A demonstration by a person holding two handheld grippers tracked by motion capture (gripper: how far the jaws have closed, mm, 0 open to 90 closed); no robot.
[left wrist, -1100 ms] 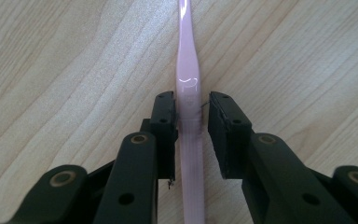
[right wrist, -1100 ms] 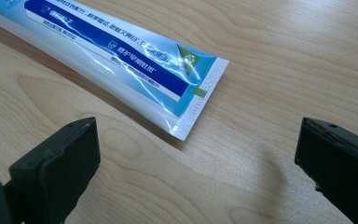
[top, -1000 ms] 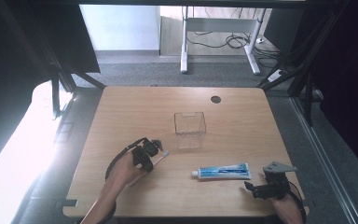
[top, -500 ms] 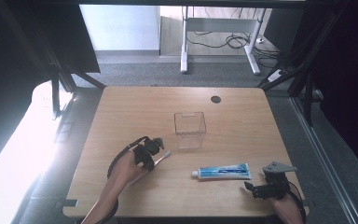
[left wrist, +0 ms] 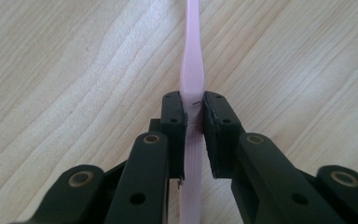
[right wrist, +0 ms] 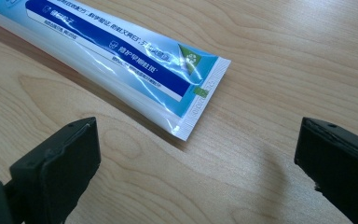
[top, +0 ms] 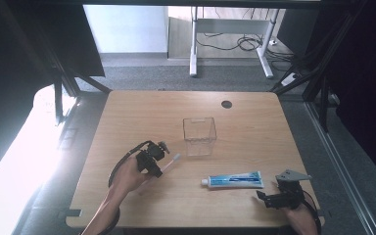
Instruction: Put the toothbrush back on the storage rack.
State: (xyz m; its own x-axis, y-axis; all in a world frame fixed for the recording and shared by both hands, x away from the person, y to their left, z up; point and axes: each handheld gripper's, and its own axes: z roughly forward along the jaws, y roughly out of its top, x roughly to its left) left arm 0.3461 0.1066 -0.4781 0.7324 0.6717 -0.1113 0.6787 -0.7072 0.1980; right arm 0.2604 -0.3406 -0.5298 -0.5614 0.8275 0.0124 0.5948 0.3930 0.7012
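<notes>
From the high view my left gripper [top: 162, 159] has the pink toothbrush [top: 169, 164] clamped mid-handle, its long axis slanting away toward the clear plastic cup [top: 199, 135] just ahead, while my right gripper [top: 269, 198] sits behind the crimped end of the toothpaste tube [top: 235, 180]. In the left gripper view the toothbrush [left wrist: 192, 70] runs straight out ahead between near-closed pads; held this narrowly, I reckon it could pivot when lifted. The right gripper view has jaws wide and empty, the toothpaste tube [right wrist: 121, 51] ahead of them, left.
</notes>
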